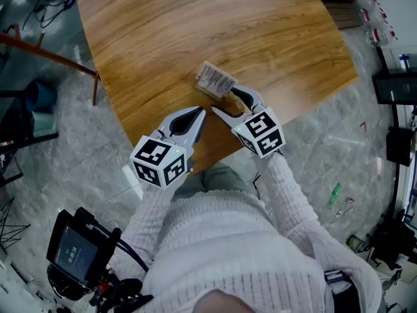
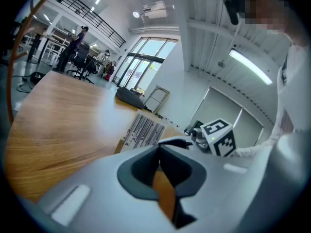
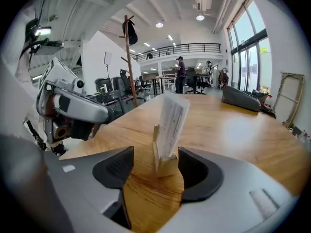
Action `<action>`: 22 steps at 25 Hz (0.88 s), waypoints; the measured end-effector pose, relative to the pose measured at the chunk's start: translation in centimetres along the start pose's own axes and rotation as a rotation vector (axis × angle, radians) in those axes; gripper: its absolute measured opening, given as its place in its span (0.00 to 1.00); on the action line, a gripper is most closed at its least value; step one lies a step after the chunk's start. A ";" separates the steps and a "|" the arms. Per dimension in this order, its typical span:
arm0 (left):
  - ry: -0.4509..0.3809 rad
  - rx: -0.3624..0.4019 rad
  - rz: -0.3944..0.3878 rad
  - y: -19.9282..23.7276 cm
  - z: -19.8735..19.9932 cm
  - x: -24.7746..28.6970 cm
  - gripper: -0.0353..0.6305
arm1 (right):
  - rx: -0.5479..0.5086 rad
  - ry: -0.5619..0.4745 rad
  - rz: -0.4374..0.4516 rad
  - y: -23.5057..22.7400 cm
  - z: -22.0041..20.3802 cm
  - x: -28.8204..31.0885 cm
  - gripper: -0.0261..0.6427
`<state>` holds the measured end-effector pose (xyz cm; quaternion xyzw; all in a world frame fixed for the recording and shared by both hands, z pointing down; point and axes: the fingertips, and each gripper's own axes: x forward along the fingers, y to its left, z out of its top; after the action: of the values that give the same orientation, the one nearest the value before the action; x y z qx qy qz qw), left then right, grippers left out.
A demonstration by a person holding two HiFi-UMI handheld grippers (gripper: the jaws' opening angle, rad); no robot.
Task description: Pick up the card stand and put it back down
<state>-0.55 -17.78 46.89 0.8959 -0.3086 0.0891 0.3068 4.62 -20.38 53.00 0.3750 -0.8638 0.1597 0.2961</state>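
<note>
A small wooden card stand [image 1: 215, 80] with a printed card upright in its slot rests on the wooden table [image 1: 163, 31] near the front edge. My right gripper [image 1: 224, 100] is open around it. In the right gripper view the stand's block [image 3: 165, 164] sits on the table between the two dark pads, nearer the right pad [image 3: 197, 171], with a clear gap on the left side. My left gripper [image 1: 197, 115] is just left of it, shut with nothing in it. In the left gripper view the card [image 2: 146, 129] shows beyond the shut jaws.
The table's front edge runs just under both grippers [image 1: 215, 158]. A dark bag [image 3: 240, 97] lies at the far end of the table. A coat stand [image 3: 130, 57] and desks with a person stand further off. A screen on a tripod [image 1: 75, 253] is at floor level, lower left.
</note>
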 end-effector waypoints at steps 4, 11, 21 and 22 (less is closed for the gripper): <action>0.000 0.047 -0.013 -2.9 0.5 -0.8 0.06 | 0.009 -0.071 -0.004 1.5 1.4 -4.5 0.45; 0.025 0.132 -0.060 -4.5 0.1 0.0 0.06 | 0.020 -0.213 0.014 3.5 4.2 -7.7 0.22; 0.054 0.163 -0.051 -4.0 -0.9 0.1 0.06 | 0.110 -0.332 0.043 3.8 4.6 -8.9 0.04; 0.060 0.168 -0.051 -4.0 -1.1 0.2 0.06 | 0.111 -0.330 0.044 3.9 4.5 -8.8 0.04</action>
<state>2.11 -14.75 45.85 0.9230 -0.2679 0.1334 0.2419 4.75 -15.16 43.77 0.3928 -0.8987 0.1498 0.1254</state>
